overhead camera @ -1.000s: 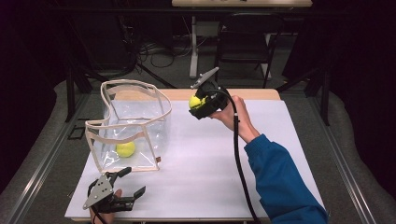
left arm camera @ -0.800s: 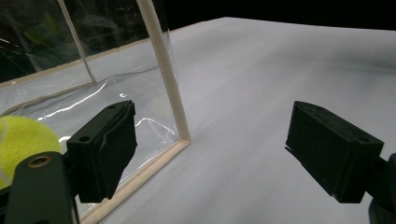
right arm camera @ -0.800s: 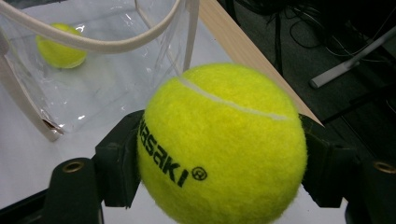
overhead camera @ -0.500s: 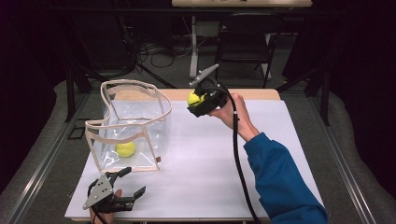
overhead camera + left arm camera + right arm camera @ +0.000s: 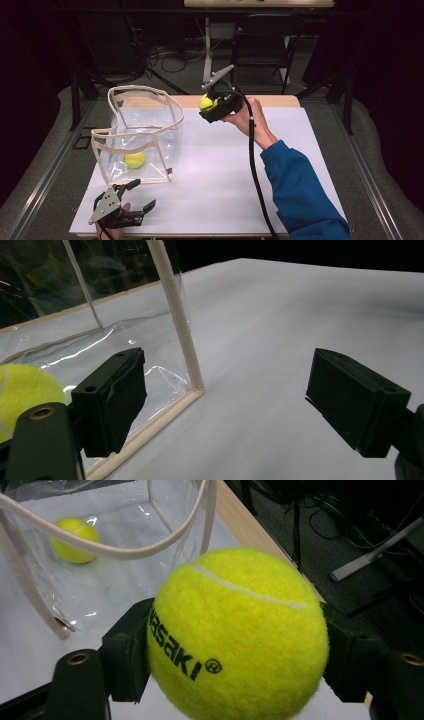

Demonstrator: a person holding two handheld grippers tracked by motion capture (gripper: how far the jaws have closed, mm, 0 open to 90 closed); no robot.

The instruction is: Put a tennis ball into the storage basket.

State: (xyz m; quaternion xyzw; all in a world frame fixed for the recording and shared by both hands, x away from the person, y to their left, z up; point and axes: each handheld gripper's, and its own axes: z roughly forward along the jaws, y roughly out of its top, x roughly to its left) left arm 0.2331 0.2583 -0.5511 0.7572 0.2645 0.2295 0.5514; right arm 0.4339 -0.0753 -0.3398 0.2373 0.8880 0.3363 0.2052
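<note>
My right gripper (image 5: 208, 105) is shut on a yellow tennis ball (image 5: 205, 101), held in the air over the back of the white table, just right of a clear plastic bag (image 5: 145, 125) with tan trim. The right gripper view has that ball (image 5: 240, 635) pinched between both jaws, with the bag's rim (image 5: 100, 550) beyond it. A second tennis ball (image 5: 134, 159) lies inside the bag on its floor. My left gripper (image 5: 144, 194) rests open near the table's front left corner, with the bag's corner seam (image 5: 177, 325) just ahead of its jaws and the inner ball (image 5: 25, 390) behind the plastic.
The white table top (image 5: 225, 190) stretches right of the bag, with a wooden strip (image 5: 280, 101) along its back edge. Behind the table stand a dark chair (image 5: 260, 55), a stand and floor cables. A black cable (image 5: 255, 175) trails from the right gripper along the blue sleeve.
The right gripper and its ball have edged slightly left and up toward the bag. The left gripper and the bag have stayed put.
</note>
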